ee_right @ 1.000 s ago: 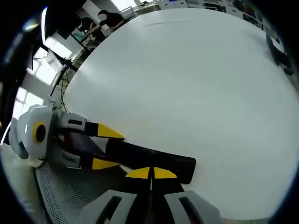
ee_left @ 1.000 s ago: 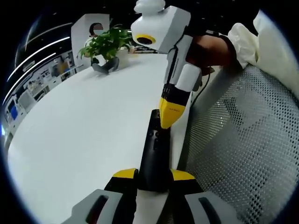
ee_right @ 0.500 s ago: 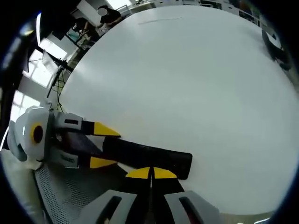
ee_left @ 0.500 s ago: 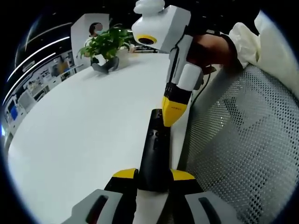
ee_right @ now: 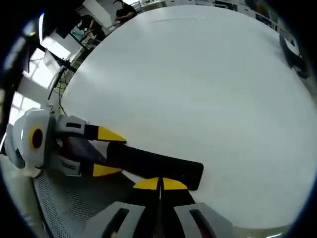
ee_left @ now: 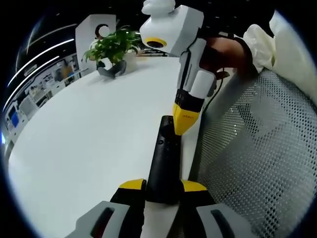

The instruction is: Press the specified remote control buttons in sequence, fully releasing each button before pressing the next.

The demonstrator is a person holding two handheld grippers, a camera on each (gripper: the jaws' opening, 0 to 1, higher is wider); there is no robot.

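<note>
Your left gripper (ee_left: pixel 163 185) pinches the near end of the black remote control (ee_left: pixel 164 158), lying at the white table's (ee_left: pixel 89 139) edge. Your right gripper (ee_right: pixel 159 184), jaws pressed together, has its tips over the remote's far end.

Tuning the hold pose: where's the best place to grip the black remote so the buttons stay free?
Grip the near end of the remote across its narrow width, coming in along its long axis, as the left gripper does now. The body is slim and lies flat on the table, so the far button end stays clear for the right gripper, probably.
</note>
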